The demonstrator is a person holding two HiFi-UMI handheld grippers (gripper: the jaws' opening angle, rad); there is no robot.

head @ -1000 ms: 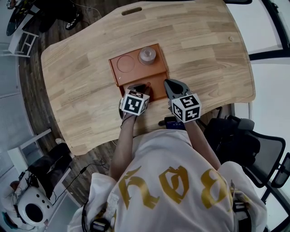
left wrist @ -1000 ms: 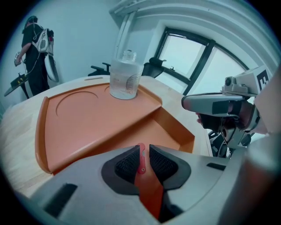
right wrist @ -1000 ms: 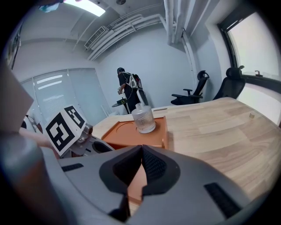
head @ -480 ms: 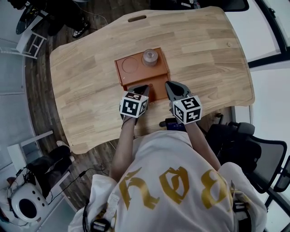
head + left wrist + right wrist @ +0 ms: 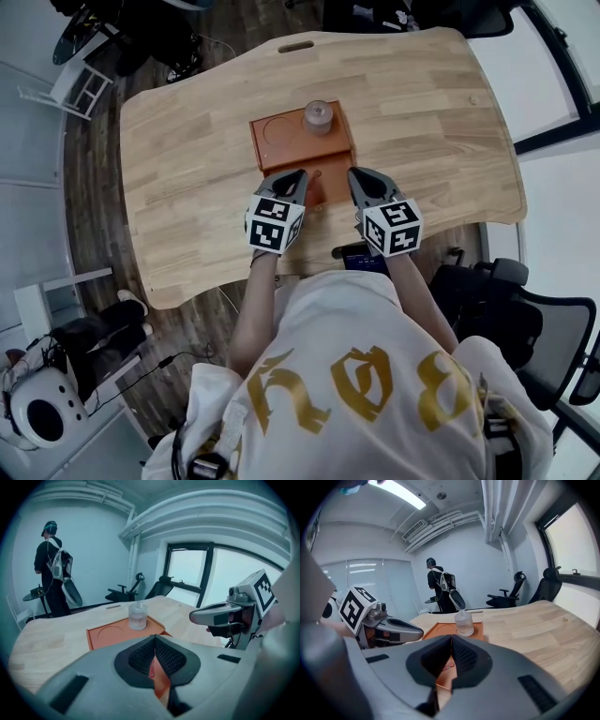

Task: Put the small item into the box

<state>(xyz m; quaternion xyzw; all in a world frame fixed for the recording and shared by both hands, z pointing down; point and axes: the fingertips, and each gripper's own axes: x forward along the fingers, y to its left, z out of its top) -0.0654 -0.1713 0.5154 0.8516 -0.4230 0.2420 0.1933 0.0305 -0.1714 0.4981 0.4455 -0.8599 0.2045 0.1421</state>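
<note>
An orange box [image 5: 298,148] lies open and flat on the wooden table [image 5: 187,187]. Its far half has a round recess and a small clear bottle [image 5: 318,115] standing upright. A small thin reddish loop [image 5: 449,666] lies on the near orange half and shows through the slit under the jaws. My left gripper [image 5: 294,177] and right gripper [image 5: 360,177] hover side by side over the box's near edge. Both are shut, with nothing between the pads. In the left gripper view the left gripper [image 5: 154,641] points at the bottle [image 5: 138,616]. The right gripper [image 5: 451,639] points at the bottle [image 5: 464,623] too.
A dark flat object [image 5: 362,255] lies at the table's near edge between my arms. A person [image 5: 52,569] stands beyond the far end of the table. Office chairs [image 5: 508,592] stand by the window, and a black chair [image 5: 506,309] is at my right.
The head view has shifted, so the table sits further right in the frame. Both grippers stay shut by the box's near edge, the left one drawn back slightly.
</note>
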